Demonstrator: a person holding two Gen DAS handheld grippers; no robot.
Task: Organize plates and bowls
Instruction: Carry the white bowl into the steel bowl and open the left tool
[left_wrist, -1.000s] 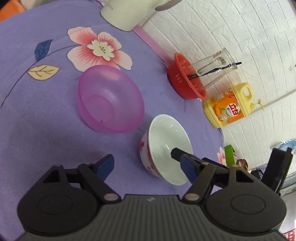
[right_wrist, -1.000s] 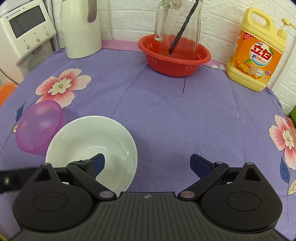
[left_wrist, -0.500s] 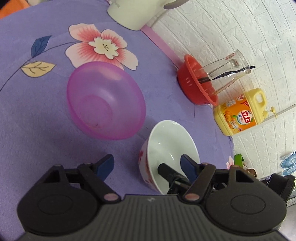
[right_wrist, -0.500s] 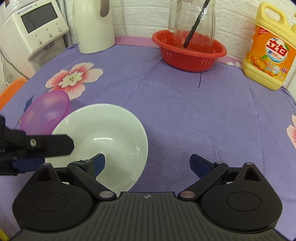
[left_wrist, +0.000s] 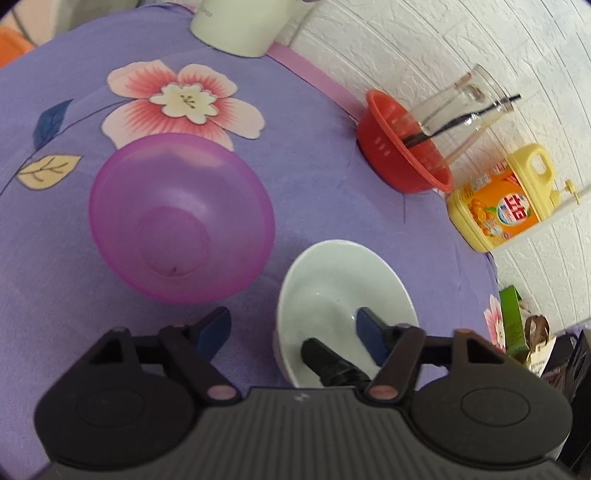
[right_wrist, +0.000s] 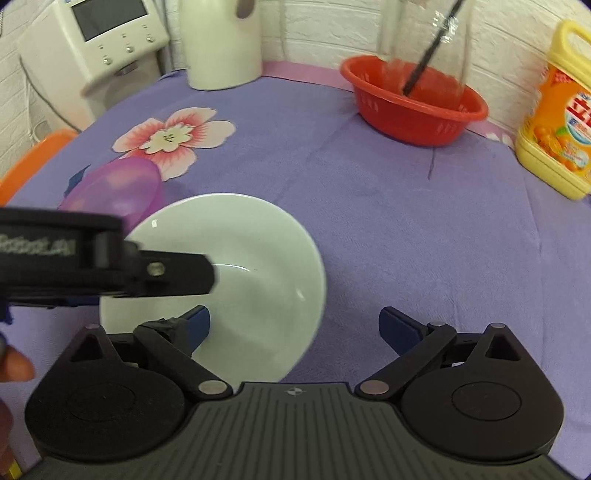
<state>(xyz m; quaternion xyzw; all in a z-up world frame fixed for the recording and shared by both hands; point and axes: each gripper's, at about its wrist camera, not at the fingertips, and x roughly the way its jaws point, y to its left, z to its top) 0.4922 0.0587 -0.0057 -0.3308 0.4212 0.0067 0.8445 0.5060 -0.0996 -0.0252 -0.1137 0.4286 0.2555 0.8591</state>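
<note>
white bowl (left_wrist: 343, 280), purple bowl (left_wrist: 181, 218), floral lilac tablecloth (left_wrist: 314, 177)

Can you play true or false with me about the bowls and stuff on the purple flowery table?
1. The white bowl has soup in it. False: it is empty.
2. The purple bowl sits beside the white bowl, not inside it. True.
3. A glass jug stands in the red basket. True.
4. The yellow bottle lies in the red basket. False: it stands on the cloth near the wall, beside the basket.
5. The left gripper has one finger inside the white bowl and one outside. True: its jaws have just been closing over the rim.
6. The right gripper is squeezed shut. False: its jaws stand wide apart.
</note>
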